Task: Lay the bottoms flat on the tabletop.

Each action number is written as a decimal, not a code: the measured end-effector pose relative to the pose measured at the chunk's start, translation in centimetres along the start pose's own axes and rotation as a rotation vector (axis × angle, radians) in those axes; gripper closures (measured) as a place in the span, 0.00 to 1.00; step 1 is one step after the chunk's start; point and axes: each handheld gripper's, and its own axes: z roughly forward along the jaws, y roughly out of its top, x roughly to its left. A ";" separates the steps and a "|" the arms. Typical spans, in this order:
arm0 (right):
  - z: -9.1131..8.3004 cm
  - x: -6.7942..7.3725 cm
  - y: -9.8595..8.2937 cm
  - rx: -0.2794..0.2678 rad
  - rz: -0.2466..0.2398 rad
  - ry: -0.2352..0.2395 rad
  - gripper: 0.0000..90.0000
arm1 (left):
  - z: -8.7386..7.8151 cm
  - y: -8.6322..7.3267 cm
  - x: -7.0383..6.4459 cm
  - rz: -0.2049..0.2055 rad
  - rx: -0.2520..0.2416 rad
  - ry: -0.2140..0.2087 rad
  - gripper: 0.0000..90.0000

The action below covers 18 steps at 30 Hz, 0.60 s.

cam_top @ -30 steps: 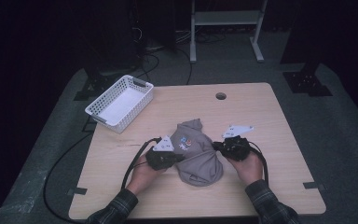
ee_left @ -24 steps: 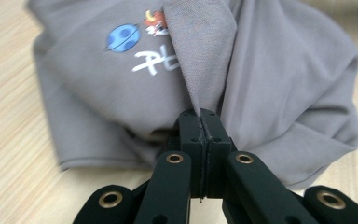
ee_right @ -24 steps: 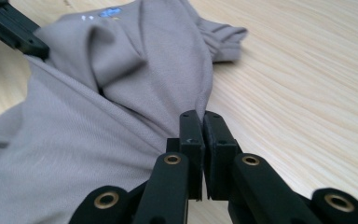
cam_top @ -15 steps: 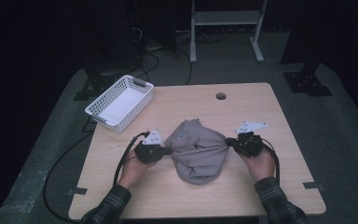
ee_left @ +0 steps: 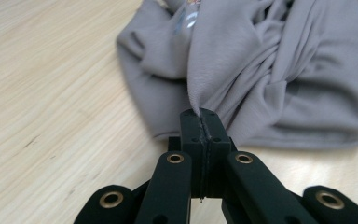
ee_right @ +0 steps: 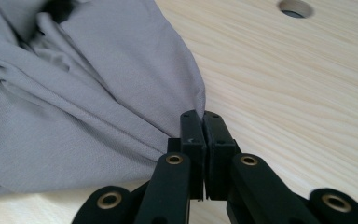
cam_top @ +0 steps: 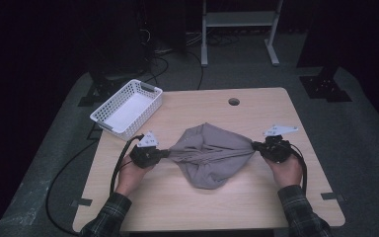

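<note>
With the left hand-held gripper (cam_top: 164, 154) and right hand-held gripper (cam_top: 254, 146) clenched on the grey cloth (cam_top: 209, 154) at nine and three o'clock, a harder tug could slip those thin pinches.

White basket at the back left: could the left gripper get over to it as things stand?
Probably not yet. The left gripper is shut on the grey cloth, which the right gripper pulls taut from the other side. The bare table before the white basket looks free once it lets go.
</note>
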 end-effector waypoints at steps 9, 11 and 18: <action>-1.3 -3.2 -1.4 0.003 0.083 -0.075 0.98 | -1.3 -1.0 2.1 -0.058 0.005 0.059 1.00; -1.5 -3.9 -1.7 0.006 0.104 -0.090 0.98 | -1.6 -1.3 2.6 -0.078 0.010 0.082 1.00; -1.5 -6.0 -3.0 0.053 0.160 -0.157 0.98 | -2.8 -2.4 4.2 -0.136 0.017 0.128 1.00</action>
